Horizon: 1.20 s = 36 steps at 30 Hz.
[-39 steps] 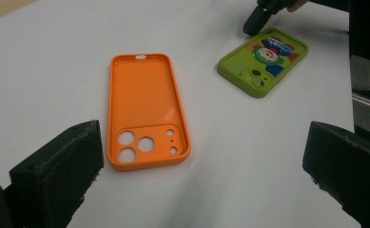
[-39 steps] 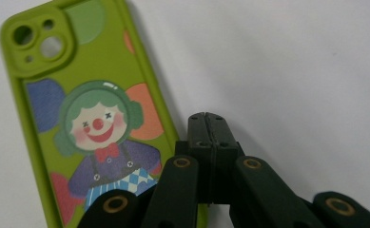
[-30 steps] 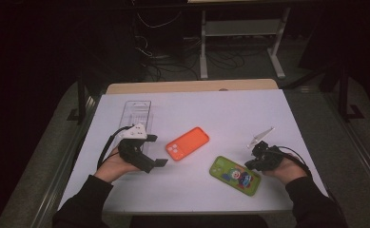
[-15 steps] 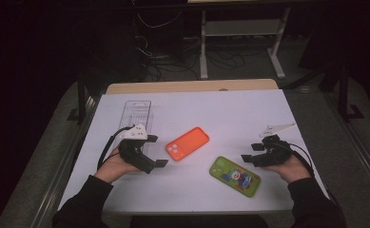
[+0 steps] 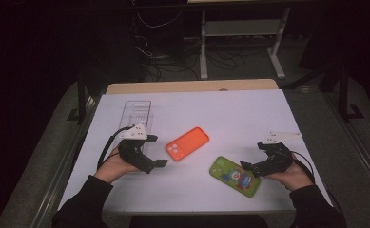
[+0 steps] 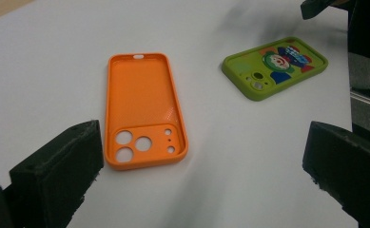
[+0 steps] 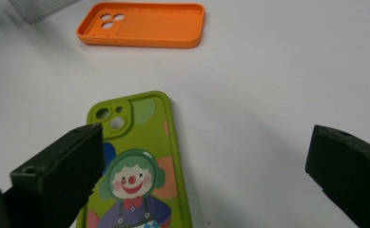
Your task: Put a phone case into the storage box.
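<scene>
Basically green clown phone case [image 5: 235, 176] lies flat on the counter [image 5: 249, 118], right gripper [image 5: 252, 167] fingers just opened wide, empty; left gripper [image 5: 158, 164] wide by orange case [image 5: 187, 143], untouched.

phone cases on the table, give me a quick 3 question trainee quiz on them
1. True or false: the orange case lies with its hollow inside facing up.
2. Which case lies nearest the right gripper? A) orange case B) green case C) clear tray
3. Fill in: the right gripper's jaws are ___, nothing held.

Key: 1 true. 2 B. 3 open; they have just been opening, with the green case below them, not gripped.
</scene>
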Available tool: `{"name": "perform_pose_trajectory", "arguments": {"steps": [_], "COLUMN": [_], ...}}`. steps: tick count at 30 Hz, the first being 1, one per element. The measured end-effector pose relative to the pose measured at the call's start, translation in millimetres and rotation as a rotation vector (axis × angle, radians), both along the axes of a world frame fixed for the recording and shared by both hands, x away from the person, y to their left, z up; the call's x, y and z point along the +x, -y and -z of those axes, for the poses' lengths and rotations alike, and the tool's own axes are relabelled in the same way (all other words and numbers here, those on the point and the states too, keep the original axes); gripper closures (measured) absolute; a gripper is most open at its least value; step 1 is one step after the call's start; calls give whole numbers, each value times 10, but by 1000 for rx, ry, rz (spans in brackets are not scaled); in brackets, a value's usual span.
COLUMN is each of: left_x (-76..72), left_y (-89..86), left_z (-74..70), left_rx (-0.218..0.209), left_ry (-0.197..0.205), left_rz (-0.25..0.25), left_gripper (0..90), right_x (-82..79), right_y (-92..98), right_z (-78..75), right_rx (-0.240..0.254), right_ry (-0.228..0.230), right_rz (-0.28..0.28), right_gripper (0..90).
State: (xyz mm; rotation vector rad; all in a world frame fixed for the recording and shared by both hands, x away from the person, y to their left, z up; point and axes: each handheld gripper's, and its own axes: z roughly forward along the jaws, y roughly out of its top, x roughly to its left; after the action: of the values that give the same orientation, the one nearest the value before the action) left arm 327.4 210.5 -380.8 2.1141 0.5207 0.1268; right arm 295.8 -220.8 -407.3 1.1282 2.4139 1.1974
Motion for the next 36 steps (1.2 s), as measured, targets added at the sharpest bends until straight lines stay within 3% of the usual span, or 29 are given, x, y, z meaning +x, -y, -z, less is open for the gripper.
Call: {"name": "perform_pose_trajectory", "arguments": {"steps": [15, 22, 36], "left_x": [-7, -3, -14], "left_y": [3, 3, -2], "left_z": [5, 10, 13], "left_rx": [7, 8, 9], "left_ry": [-1, -2, -4], "left_rz": [5, 4, 2], "left_gripper": [0, 0, 0], "right_x": [-13, -32, -93], "right_y": [-65, -166, -308], "right_z": [-114, -124, 16], "right_rx": [-14, -71, -166], "right_ry": [-15, -59, -104], "right_rz": [-42, -101, -124], "right_gripper": [0, 0, 0]}}
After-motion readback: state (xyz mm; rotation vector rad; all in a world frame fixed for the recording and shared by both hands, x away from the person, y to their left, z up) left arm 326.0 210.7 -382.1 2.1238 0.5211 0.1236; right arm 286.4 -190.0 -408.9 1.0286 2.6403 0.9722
